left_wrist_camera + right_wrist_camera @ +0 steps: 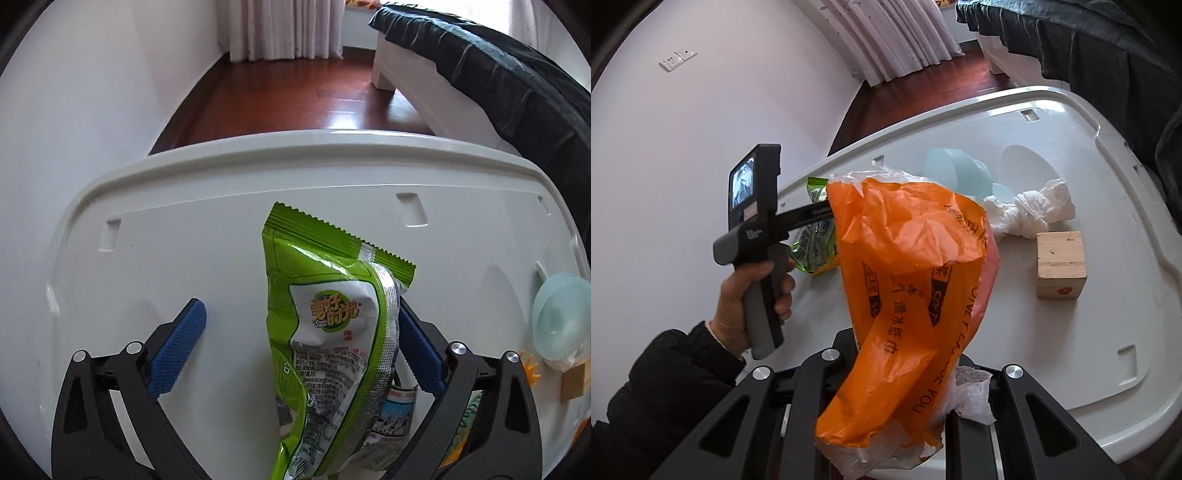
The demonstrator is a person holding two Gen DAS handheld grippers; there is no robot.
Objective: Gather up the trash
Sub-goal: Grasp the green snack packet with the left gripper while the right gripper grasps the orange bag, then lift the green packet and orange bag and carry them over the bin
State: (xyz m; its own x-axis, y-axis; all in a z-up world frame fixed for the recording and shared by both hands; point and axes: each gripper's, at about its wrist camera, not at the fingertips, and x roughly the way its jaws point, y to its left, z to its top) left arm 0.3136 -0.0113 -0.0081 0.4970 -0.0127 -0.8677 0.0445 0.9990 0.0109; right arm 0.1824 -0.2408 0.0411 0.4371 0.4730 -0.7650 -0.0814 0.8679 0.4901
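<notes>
A green snack wrapper (325,332) lies on the white plastic table (184,206), between the fingers of my left gripper (303,339). The jaws stand wide open around it; the blue left pad (177,347) is clear of it, the right pad (421,354) is close beside it. More crumpled wrappers (391,413) lie under it. My right gripper (908,373) is shut on an orange plastic bag (908,280) and holds it up above the table (1108,332). Its fingertips are hidden by the bag. The left gripper's body (757,221) and the green wrapper (812,236) show behind the bag.
A knotted white tissue bundle (1030,214), a wooden block (1060,264) and pale blue cups (960,171) stand on the table's far right part. A bed with a dark cover (498,74) stands right of the table. A white wall is at the left.
</notes>
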